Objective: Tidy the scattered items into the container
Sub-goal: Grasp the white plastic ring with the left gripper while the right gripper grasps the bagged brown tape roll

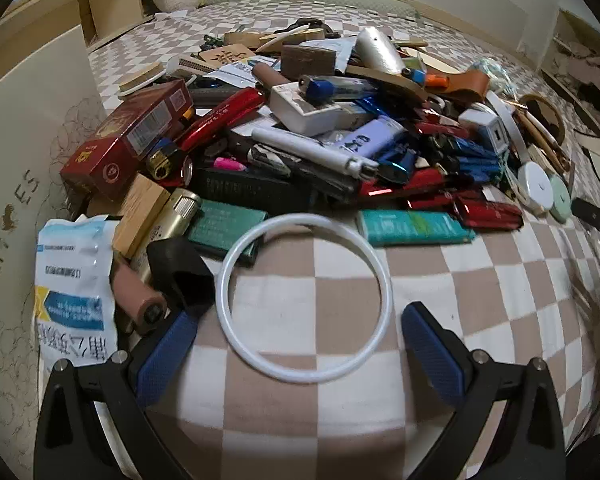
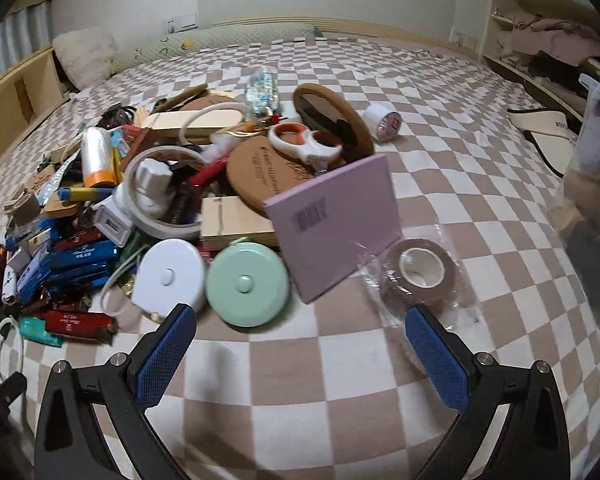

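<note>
White ring [image 1: 303,300] lies flat on the bed, between the left tool's [image 1: 300,356] spread fingers. Tilt in, pinch one rim, not across. Right tool [image 2: 302,356] spread, empty; brown tape roll [image 2: 420,276] just ahead-right.

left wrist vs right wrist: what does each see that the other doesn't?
Only the left wrist view: the red box, the blue-and-white packet and the shoe box wall beside the pile. Only the right wrist view: the lilac box, the wrapped brown tape roll and the orange-handled scissors. Both: the checked bed cover, the white ring, the white round case and the green round case.
</note>
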Tool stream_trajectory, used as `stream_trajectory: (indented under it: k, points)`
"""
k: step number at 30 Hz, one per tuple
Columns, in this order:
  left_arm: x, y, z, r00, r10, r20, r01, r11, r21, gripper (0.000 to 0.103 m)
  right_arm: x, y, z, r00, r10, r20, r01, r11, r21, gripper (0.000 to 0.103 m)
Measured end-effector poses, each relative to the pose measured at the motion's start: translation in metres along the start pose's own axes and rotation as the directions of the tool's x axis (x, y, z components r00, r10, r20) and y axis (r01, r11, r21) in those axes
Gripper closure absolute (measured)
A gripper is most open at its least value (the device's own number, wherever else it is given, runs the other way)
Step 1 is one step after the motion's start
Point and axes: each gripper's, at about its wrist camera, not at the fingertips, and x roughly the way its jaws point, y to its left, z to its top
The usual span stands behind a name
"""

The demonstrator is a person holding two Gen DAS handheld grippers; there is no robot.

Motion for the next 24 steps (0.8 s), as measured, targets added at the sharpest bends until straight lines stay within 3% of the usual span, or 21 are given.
stream_trajectory:
  k: [3,8,14,19,22,24]
  points:
    - [0.004,0.0,0.004,1.0,0.004,0.0,-0.004,1.0,-0.009,0.0,-0.002,-0.015,0.002,1.0,-0.012,0.014,0.011,0.999,0.044,0.0]
    - [0.006,-0.001,0.006,1.0,0.013,0.006,-0.013,1.0,-0.001,0.0,-0.003,-0.046,0.004,0.996,0.027,0.083,-0.037,0.992,0.119,0.0]
    - [0.002,-0.001,0.004,1.0,0.023,0.011,-0.023,1.0,0.008,0.007,0.005,-0.076,0.003,0.993,0.019,0.115,-0.043,0.976,0.214,0.0]
    - [-0.002,-0.001,0.0,1.0,0.005,0.016,-0.005,1.0,0.02,0.016,0.017,-0.075,0.007,0.997,-0.01,0.072,-0.006,0.976,0.217,0.0]
    - [-0.004,0.0,0.0,1.0,-0.008,0.021,0.008,1.0,0.022,0.022,0.025,-0.073,0.008,0.998,-0.069,0.014,0.065,0.977,0.204,0.0]
    - [-0.003,-0.001,0.0,1.0,-0.006,0.021,0.005,0.999,0.033,0.022,0.029,-0.076,0.01,0.995,-0.1,-0.016,0.101,0.973,0.207,0.006]
